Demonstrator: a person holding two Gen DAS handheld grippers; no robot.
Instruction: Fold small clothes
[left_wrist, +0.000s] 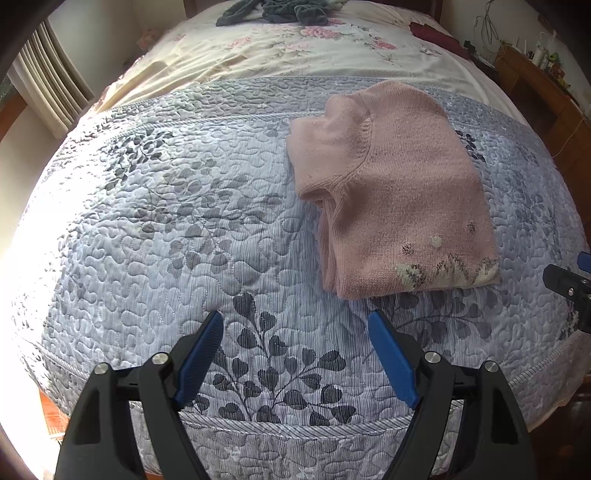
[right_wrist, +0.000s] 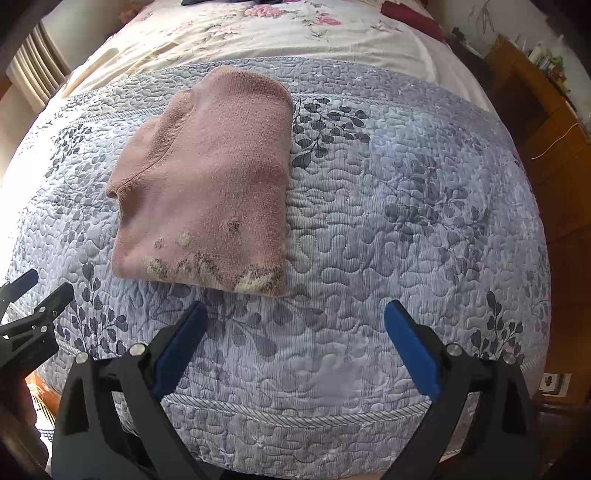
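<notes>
Left gripper (left_wrist: 295, 325): I see jaws spread, empty, lower centre.
Right gripper (right_wrist: 295, 314): jaws spread, empty.
Pink sweater (left_wrist: 395, 195): folded, flat on quilt (left_wrist: 166, 221), right of centre in left view.

No text, label, brand, number or sign can be read in either wrist view. The pink sweater (left_wrist: 391, 192) carries only a knitted pattern near its hem, with no letters. The small items on the wooden shelf (left_wrist: 532, 74) beyond the sweater are too blurred to read.
</notes>
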